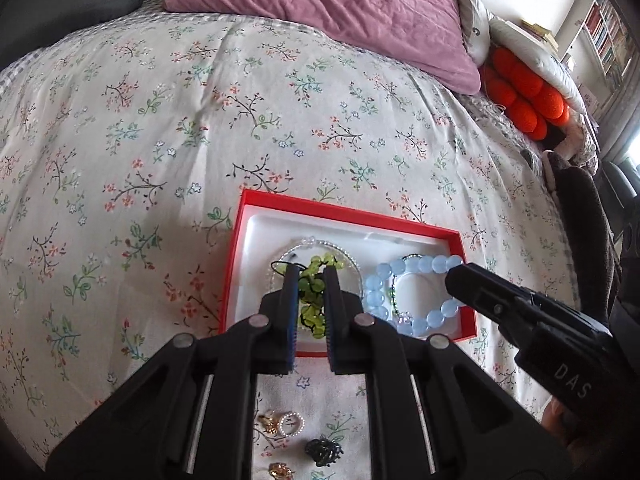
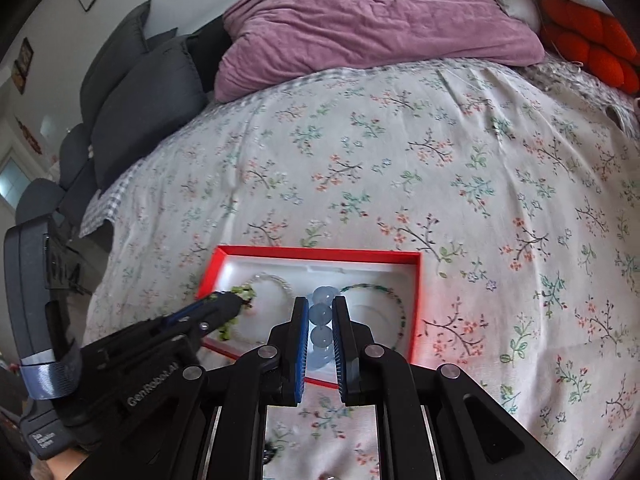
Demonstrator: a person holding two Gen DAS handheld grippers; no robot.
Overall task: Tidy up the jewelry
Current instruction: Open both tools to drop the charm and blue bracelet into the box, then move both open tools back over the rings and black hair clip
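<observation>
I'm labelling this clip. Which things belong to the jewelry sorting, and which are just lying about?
Job:
- red cardboard box with white insert
- green leaf-bead bracelet, in left gripper
- pale blue round-bead bracelet, in right gripper
- small rings and earrings on bedspread

Lying about:
- mauve pillow
- orange knotted cushion
- grey cushions

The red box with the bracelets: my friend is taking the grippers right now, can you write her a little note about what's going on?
Left gripper: shut on the green leaf bracelet, over the left side of the red box.
Right gripper: shut on the blue bead bracelet, over the middle of the box.
Already in the box: a clear bead bracelet and a thin green bead bracelet.
Still on the bedspread near you: a pearl ring, gold pieces and a dark beaded piece.
Left to do: release both bracelets into the box, then fetch the small pieces.
</observation>
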